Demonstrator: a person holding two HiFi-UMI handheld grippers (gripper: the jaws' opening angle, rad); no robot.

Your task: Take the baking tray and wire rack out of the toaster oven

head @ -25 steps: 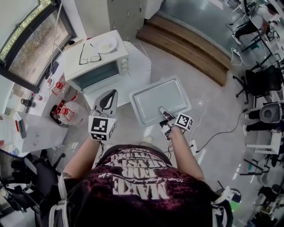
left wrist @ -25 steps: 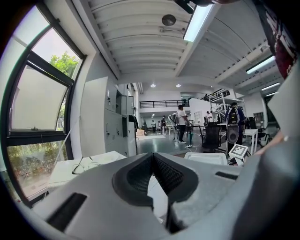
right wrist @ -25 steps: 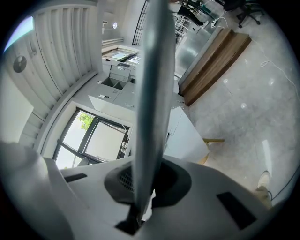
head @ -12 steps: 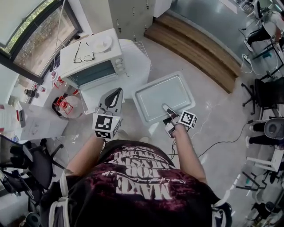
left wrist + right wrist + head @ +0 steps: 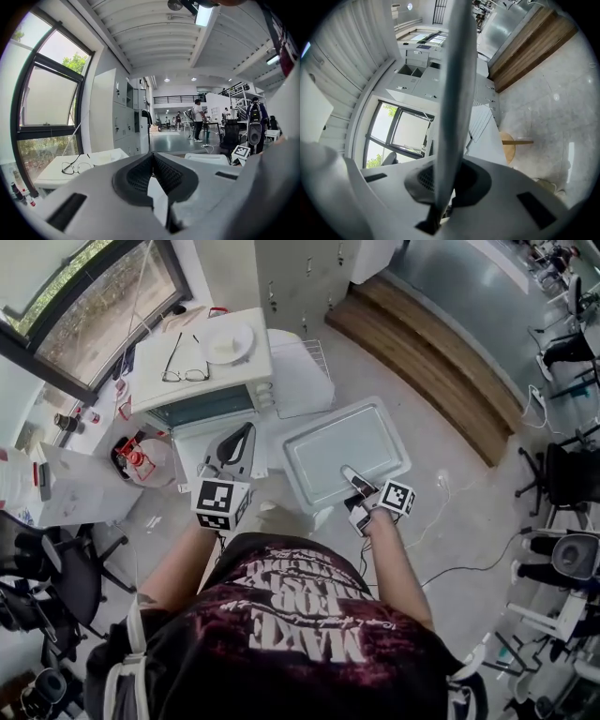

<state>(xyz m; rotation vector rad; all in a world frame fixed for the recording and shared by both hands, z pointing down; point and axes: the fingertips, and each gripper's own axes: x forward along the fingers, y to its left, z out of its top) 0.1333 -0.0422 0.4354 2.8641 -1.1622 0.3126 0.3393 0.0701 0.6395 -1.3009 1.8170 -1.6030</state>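
Metal baking tray (image 5: 342,451) whole overhead, edge-on within right gripper (image 5: 351,474), clamped

The person is holding both bare forearms out ahead of the torso, the left forearm (image 5: 173,568) angling outward and the right forearm (image 5: 394,563) running nearly straight forward. The left gripper (image 5: 247,431) is pointing forward and slightly down, its jaws meeting at the tips, apparently with nothing between them, though the view past the pads is poor. The right gripper (image 5: 351,474) is likewise tilting a little below level, with its jaws clamping the near rim of the baking tray (image 5: 342,442) and carrying it edge-on.
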